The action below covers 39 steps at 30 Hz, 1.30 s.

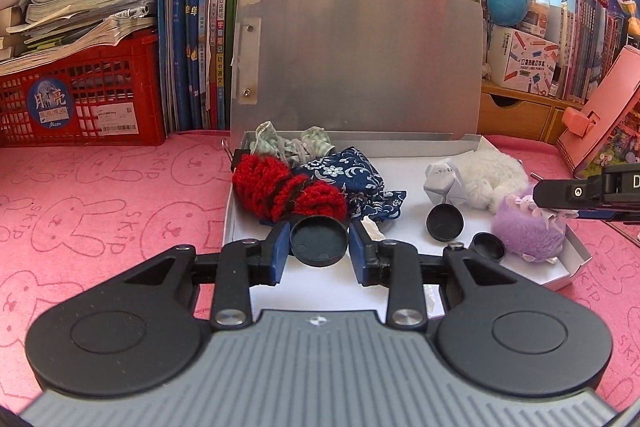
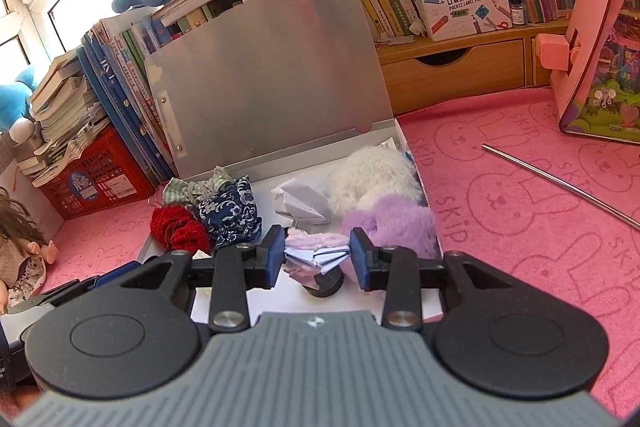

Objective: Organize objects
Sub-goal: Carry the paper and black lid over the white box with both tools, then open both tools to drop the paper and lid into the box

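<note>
The left gripper (image 1: 319, 249) holds a black cap (image 1: 319, 241) between its jaws, low over the box (image 1: 576, 259). The right gripper (image 2: 318, 257) grips a folded paper (image 2: 320, 254) above another cap (image 2: 326, 283). Risk: a loose grip drops either item onto the crowded contents, and the yarn (image 1: 288, 193) just ahead may snag.

box (image 1: 576, 263) front edge open for entry, raised lid (image 1: 360, 55) blocks the back, red knit piece (image 1: 288, 193) and purple plush (image 1: 528, 233) crowd the sides, bare white floor between them, pink desk (image 1: 100, 211) free left.
</note>
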Motion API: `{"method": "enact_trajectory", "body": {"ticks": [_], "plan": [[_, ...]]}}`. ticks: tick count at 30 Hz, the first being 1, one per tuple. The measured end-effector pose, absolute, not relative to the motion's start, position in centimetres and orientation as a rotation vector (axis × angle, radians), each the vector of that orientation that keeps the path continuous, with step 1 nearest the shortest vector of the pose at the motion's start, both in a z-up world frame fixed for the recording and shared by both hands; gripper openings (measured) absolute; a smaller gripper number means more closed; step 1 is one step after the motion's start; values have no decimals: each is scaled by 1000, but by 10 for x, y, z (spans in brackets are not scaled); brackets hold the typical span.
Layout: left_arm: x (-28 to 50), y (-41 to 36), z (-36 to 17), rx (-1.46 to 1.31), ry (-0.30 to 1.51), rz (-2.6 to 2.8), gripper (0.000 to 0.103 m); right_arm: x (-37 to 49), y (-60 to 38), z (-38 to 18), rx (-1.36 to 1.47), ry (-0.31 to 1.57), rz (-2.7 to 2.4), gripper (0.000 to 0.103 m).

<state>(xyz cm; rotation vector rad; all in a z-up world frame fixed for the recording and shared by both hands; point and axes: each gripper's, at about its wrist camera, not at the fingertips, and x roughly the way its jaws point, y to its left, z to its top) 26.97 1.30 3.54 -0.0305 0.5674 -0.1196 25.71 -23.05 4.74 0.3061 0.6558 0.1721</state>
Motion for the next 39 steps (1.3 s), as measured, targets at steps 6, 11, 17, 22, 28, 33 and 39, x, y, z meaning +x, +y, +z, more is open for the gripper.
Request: {"method": "enact_trajectory", "body": {"ticks": [6,11,17,22,28,33,39], "plan": [[278,10,32,-13,564,-121,37,267,-223,45,266,658,158,40],[286,6,33,-5,554,-120,37,275,-220,45,245,658,150,40],[291,1,28,5,559,-125,37,279,-215,37,222,663,148,40],[294,-1,22,11,573,-126,38,281,-213,30,217,672,151,41],[297,-1,17,6,583,-124,38,282,-212,22,215,677,156,40],[297,-2,16,10,583,-123,38,282,-208,21,198,674,158,40],[297,-2,16,12,583,-119,38,282,-206,20,192,671,159,42]]}}
